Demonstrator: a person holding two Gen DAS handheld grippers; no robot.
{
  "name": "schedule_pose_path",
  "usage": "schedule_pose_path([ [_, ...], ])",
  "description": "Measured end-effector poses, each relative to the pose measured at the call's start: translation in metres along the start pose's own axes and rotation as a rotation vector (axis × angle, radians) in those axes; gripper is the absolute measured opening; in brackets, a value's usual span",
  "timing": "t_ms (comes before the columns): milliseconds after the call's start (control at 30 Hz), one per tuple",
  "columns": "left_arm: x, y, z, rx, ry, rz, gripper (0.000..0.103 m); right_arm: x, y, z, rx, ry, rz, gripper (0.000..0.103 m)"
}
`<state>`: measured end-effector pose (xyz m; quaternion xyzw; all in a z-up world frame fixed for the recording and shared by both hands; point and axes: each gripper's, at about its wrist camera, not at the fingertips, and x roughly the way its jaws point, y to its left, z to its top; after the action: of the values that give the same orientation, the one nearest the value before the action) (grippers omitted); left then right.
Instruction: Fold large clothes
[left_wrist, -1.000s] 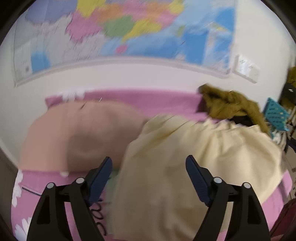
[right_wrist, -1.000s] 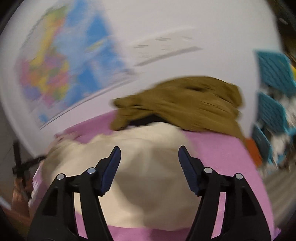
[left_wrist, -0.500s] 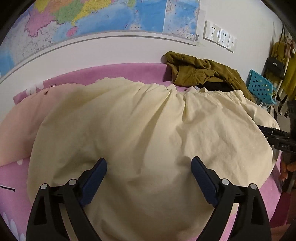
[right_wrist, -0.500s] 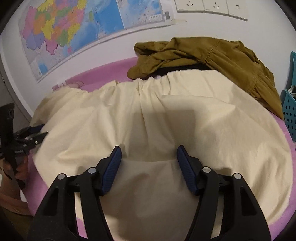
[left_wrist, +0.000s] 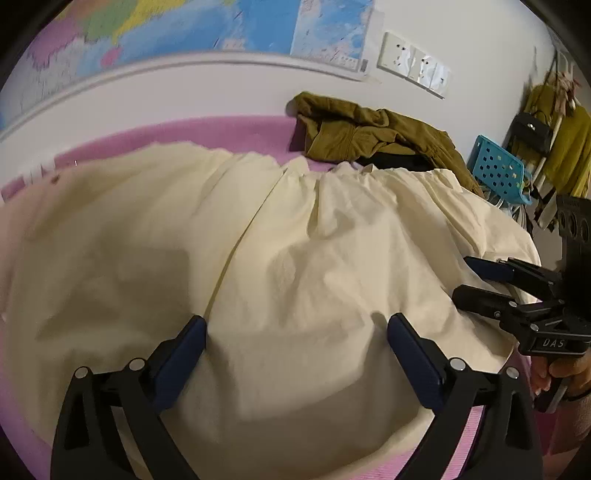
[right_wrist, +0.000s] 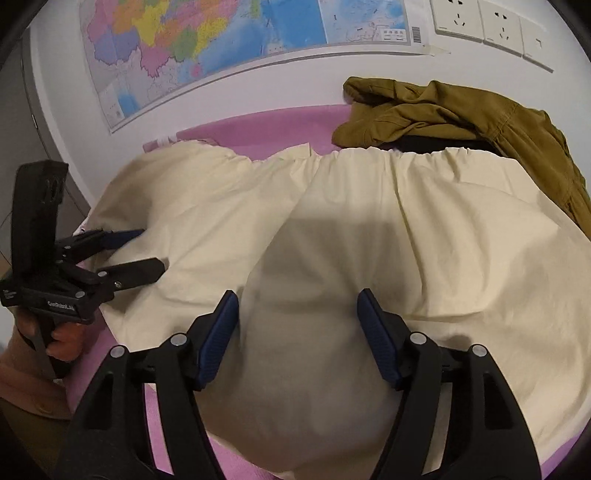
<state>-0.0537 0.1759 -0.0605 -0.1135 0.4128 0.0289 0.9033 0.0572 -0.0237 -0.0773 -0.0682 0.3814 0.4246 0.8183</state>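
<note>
Across a pink-covered bed (right_wrist: 258, 125) lies a large cream garment (left_wrist: 314, 258), spread wide with a gathered, elasticated edge along its far side, nearest the wall. I hold a gripper in each hand, both tilted down over the near part of the cloth. My left gripper (left_wrist: 297, 334) has just been opening, and its blue-padded jaws stand wide apart with cream fabric beneath them but nothing pinched between. My right gripper (right_wrist: 297, 319) also has its jaws apart, less widely, over the cloth without clamping it. In the left wrist view the right gripper shows at the right edge, over the garment's side. In the right wrist view the left gripper shows at the left edge, my hand (right_wrist: 55, 338) around its handle. An olive-brown jacket (right_wrist: 461, 110) lies crumpled behind the cream garment, against the wall. A coloured map (right_wrist: 221, 37) and white wall sockets (right_wrist: 487, 22) hang above.
</note>
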Motion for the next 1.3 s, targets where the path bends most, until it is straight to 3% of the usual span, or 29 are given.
schedule_pose_path([
  [200, -0.007, -0.003, 0.0, 0.008, -0.013, 0.02, 0.095, -0.007, 0.002, 0.0, 0.024, -0.009, 0.012, 0.068],
  [433, -0.043, 0.018, -0.004, -0.029, -0.121, 0.123, 0.096, -0.027, 0.022, 0.005, -0.011, -0.103, 0.064, 0.07],
  [600, -0.05, 0.05, -0.003, -0.077, -0.133, 0.173, 0.096, -0.005, 0.04, 0.006, -0.077, -0.049, 0.048, 0.071],
  [700, -0.04, 0.061, -0.006, -0.081, -0.105, 0.147, 0.096, 0.007, 0.03, 0.001, -0.049, -0.023, 0.053, 0.071],
  [833, -0.036, 0.053, -0.009, -0.035, -0.092, 0.179, 0.096, -0.003, 0.026, 0.004, -0.013, -0.029, 0.043, 0.069],
  [1067, -0.052, 0.037, -0.012, -0.014, -0.126, 0.147, 0.096, -0.028, 0.046, 0.004, -0.06, -0.102, 0.142, 0.069],
  [1300, -0.05, 0.025, -0.014, 0.005, -0.116, 0.11, 0.096, 0.003, 0.063, -0.006, -0.112, -0.01, 0.139, 0.069],
])
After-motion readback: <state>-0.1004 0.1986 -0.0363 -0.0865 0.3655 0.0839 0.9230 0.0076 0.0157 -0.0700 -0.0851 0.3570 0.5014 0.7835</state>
